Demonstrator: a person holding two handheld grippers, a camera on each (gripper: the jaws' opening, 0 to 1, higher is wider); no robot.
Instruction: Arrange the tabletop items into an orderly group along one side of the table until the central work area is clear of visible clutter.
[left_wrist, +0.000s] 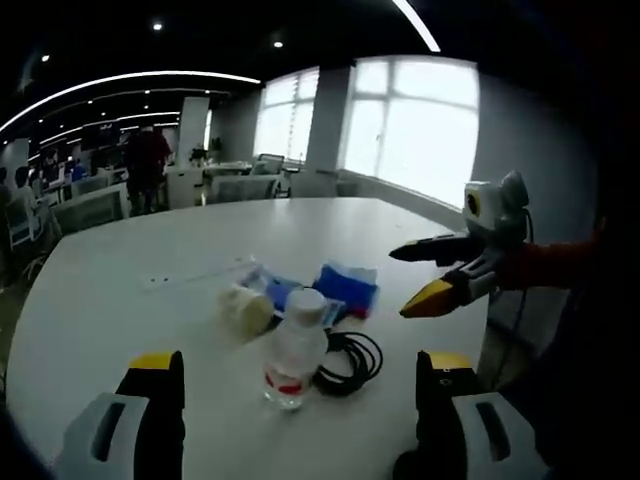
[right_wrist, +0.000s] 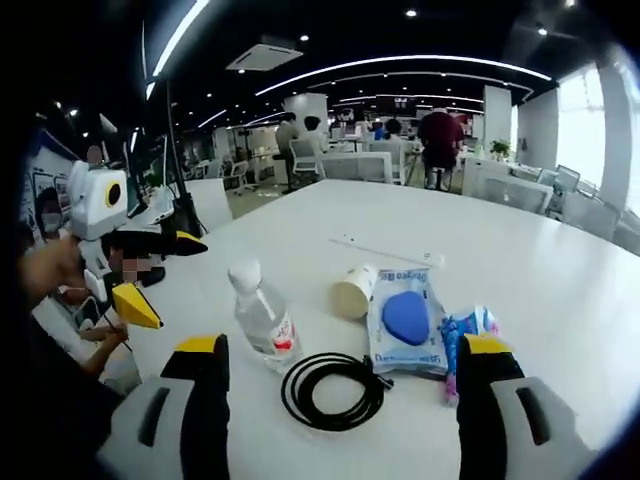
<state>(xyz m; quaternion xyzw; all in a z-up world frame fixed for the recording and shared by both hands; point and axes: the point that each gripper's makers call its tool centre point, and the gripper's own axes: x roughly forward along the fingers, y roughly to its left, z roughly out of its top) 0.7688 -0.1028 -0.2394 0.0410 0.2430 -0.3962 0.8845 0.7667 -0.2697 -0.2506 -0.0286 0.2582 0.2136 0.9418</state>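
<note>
Both claws hang over the white table (right_wrist: 560, 270) with nothing between their jaws. In the left gripper view the left claw (left_wrist: 300, 385) stands wide open, its yellow-tipped jaws on either side of the clear water bottle (left_wrist: 294, 348) but apart from it; the bottle stands upright with a white cap and a red label. Taking that bottle as the landmark: a coil of black cable (left_wrist: 349, 362) lies just beside it on the table, a pale paper cup (left_wrist: 246, 305) lies tipped over just behind it, and a packet with a blue pad (left_wrist: 282, 290) and a blue wrapper (left_wrist: 347, 287) lie beyond it, close together. In the right gripper view the right claw (right_wrist: 340, 385) is likewise spread wide and empty, above the cable (right_wrist: 332, 390), with the bottle (right_wrist: 261, 314), cup (right_wrist: 354, 290), packet (right_wrist: 407, 320) and blue wrapper (right_wrist: 458, 335) ranged before it. Each claw shows in the other's view, jaws parted, off the table's edge.
</note>
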